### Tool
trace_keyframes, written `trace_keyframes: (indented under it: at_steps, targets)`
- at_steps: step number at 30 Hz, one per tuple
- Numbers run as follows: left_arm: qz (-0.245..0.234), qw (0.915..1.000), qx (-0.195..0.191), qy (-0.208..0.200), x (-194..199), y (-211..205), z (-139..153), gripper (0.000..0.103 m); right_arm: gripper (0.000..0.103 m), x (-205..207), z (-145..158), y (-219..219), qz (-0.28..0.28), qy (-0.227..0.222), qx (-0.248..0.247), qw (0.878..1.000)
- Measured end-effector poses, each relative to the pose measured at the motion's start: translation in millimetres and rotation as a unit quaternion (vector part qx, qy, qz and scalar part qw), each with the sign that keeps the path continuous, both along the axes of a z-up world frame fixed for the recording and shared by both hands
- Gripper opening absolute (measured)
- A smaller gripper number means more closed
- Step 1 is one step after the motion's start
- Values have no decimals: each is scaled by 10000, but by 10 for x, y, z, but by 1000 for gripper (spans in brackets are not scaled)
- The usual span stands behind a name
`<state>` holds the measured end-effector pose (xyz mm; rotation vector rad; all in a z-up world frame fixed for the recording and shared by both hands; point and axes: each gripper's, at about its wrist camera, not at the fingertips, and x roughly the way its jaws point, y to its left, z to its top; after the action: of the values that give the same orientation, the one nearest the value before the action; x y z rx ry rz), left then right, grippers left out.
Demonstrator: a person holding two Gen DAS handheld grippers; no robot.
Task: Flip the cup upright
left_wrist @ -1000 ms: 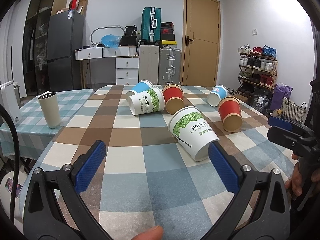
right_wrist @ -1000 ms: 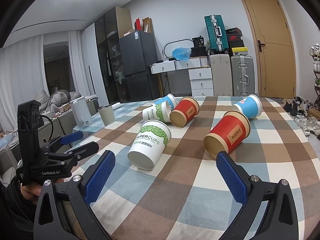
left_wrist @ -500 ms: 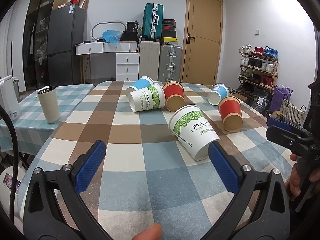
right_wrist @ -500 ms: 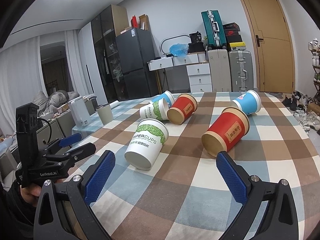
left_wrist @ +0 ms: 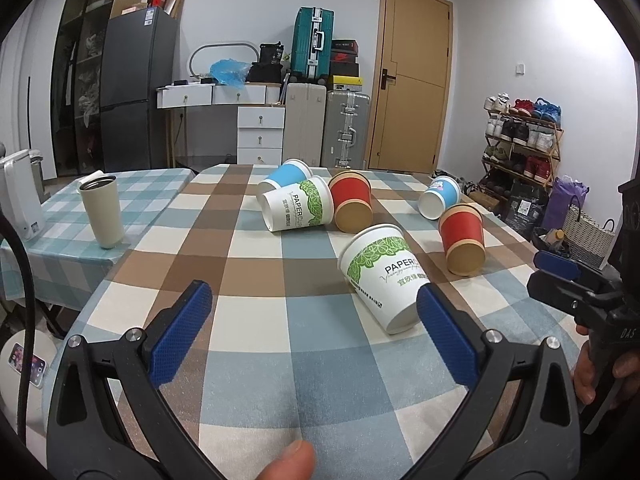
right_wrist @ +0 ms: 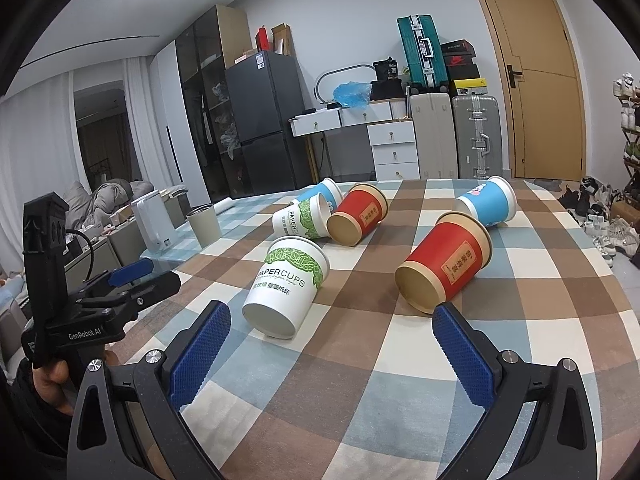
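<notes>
Several paper cups lie on their sides on a checked tablecloth (left_wrist: 256,320). The nearest is a white cup with green leaves (left_wrist: 384,276), also in the right wrist view (right_wrist: 288,284). Beyond it lie a red cup (left_wrist: 462,238) (right_wrist: 444,266), a second white cup (left_wrist: 298,208), a second red cup (left_wrist: 352,200) and two blue cups (left_wrist: 440,196) (left_wrist: 286,174). My left gripper (left_wrist: 314,312) is open and empty, just short of the nearest white cup. My right gripper (right_wrist: 328,332) is open and empty, facing the white and red cups.
A beige tumbler (left_wrist: 102,210) stands upright on the adjoining blue-checked table at left, beside a white appliance (left_wrist: 20,194). Suitcases, drawers and a fridge line the far wall. A shoe rack (left_wrist: 520,140) stands at right.
Both grippers have drifted slightly, so the views sit a little lower and nearer the cups. No cup has moved and both grippers stay open.
</notes>
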<state>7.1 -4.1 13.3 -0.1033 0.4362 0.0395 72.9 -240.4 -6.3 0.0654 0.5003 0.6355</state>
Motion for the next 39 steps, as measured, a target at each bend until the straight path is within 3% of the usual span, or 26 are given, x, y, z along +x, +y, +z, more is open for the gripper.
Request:
trace_keyframes:
  at_steps: [16,25,34,37,39]
  targets:
    - [-376,9957,-22,841,554,-315,-117,102,103,67,7,-161,-208,107,130,9996]
    - [-407,9929,-222,1098,889,-402,-156,102,103,75,6,-168,-174,112,127,9997]
    - [-429,9904,-139,1310,1088,-506,-228,101,103,61,-4,-152,-148,128,129,9997]
    - [-490,9898,-90,1333,1102,-537,-238,94,103,59,-8,-142,-141,133,121,9997]
    - [-557,9881,-112,1433,1117,-552,-263,81,103,61,-12,-135,-140,129,103,9998]
